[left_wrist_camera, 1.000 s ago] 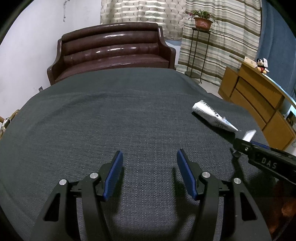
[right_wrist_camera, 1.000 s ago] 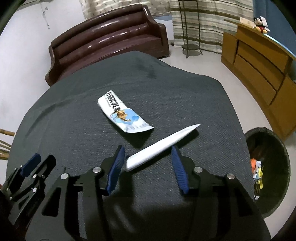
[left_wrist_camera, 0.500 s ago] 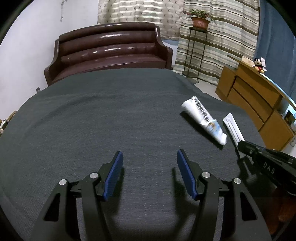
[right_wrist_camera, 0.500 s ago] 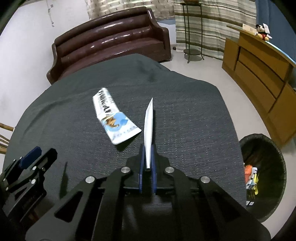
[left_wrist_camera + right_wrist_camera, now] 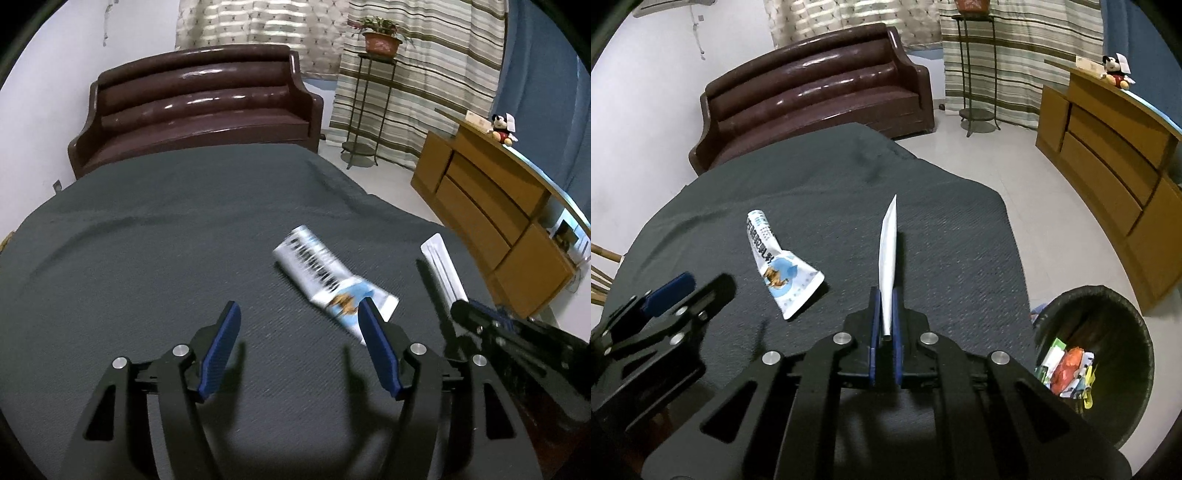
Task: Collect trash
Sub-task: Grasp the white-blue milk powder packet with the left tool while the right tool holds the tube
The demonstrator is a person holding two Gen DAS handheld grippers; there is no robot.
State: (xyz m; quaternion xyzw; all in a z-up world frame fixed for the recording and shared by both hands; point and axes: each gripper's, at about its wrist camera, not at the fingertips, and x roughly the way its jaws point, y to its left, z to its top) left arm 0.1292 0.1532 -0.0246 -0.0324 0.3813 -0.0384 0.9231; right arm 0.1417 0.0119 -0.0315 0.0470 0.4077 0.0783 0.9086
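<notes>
So the right gripper [image 5: 885, 325] had just clamped its fingers on the white paper sleeve [image 5: 888, 251] at center frame, the left gripper [image 5: 299, 347] was widening, empty, beside the toothpaste tube [image 5: 332, 280], bin [image 5: 1108, 314] lower right.

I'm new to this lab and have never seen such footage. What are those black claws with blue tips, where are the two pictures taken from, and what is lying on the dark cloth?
There is no robot here: a person holds a two-finger gripper in each hand, and each carries a wide-angle camera that looks along its fingers. One picture is from the left gripper, the other from the right gripper. The left one's jaws stand apart, have just opened a little wider, and hold nothing. The right one has just shut on a long white paper sleeve, which sticks out ahead of it. On the dark-clothed table lies a crumpled printed wrapper, untouched. On the floor to the right stands a black bin that already holds trash.
</notes>
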